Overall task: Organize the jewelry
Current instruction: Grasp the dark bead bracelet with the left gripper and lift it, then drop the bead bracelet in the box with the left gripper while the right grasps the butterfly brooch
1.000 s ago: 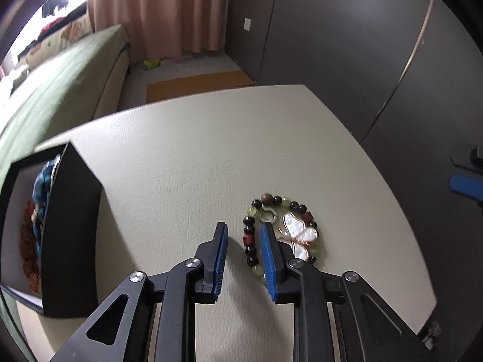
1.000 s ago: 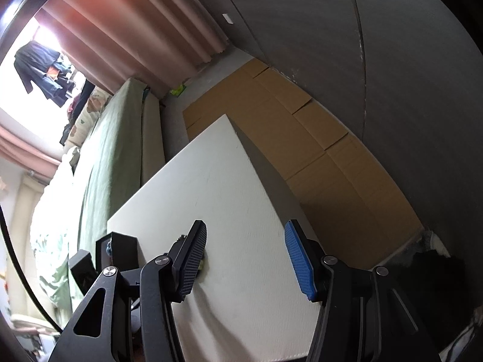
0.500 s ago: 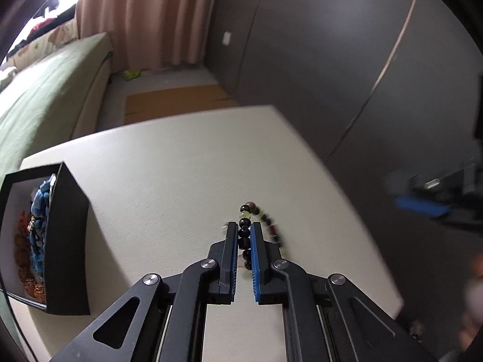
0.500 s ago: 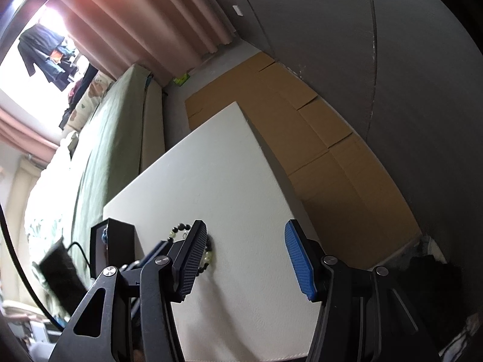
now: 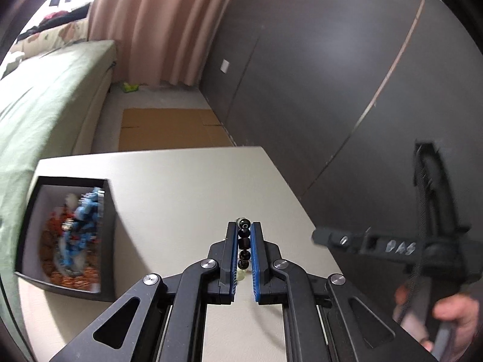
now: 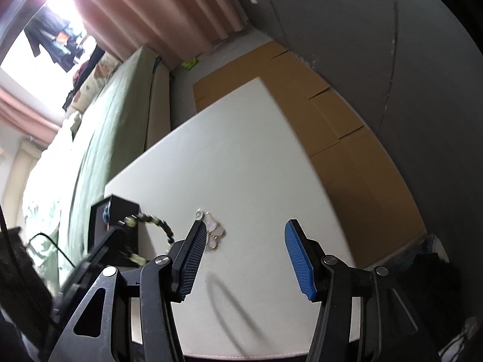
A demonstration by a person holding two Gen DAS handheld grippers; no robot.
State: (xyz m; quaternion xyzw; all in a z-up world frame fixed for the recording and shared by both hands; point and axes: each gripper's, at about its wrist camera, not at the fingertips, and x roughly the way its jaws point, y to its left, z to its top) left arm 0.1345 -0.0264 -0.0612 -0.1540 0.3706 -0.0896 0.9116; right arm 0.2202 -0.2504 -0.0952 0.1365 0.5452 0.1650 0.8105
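My left gripper (image 5: pixel 244 226) is shut on a bracelet of dark and pale green beads (image 5: pixel 244 242) and holds it above the white table (image 5: pixel 181 187). In the right wrist view the bracelet (image 6: pixel 151 221) hangs in a loop from the left gripper, clear of the table. A pearly butterfly pendant (image 6: pixel 215 230) lies on the table just beyond the left finger of my right gripper (image 6: pixel 246 230), which is open and empty above the table. A black jewelry box (image 5: pixel 66 235) at the left holds blue and orange-red beads.
The black box also shows in the right wrist view (image 6: pixel 119 208). The table's right edge (image 5: pixel 289 187) drops to a floor with brown cardboard (image 6: pixel 332 114). A green bed (image 5: pixel 45 105) stands to the left. A dark wall (image 5: pixel 332 75) is behind.
My left gripper closed on the bead bracelet and lifted it off the table, leaving the butterfly pendant behind. The black box is now closer to the centre of the left wrist view.
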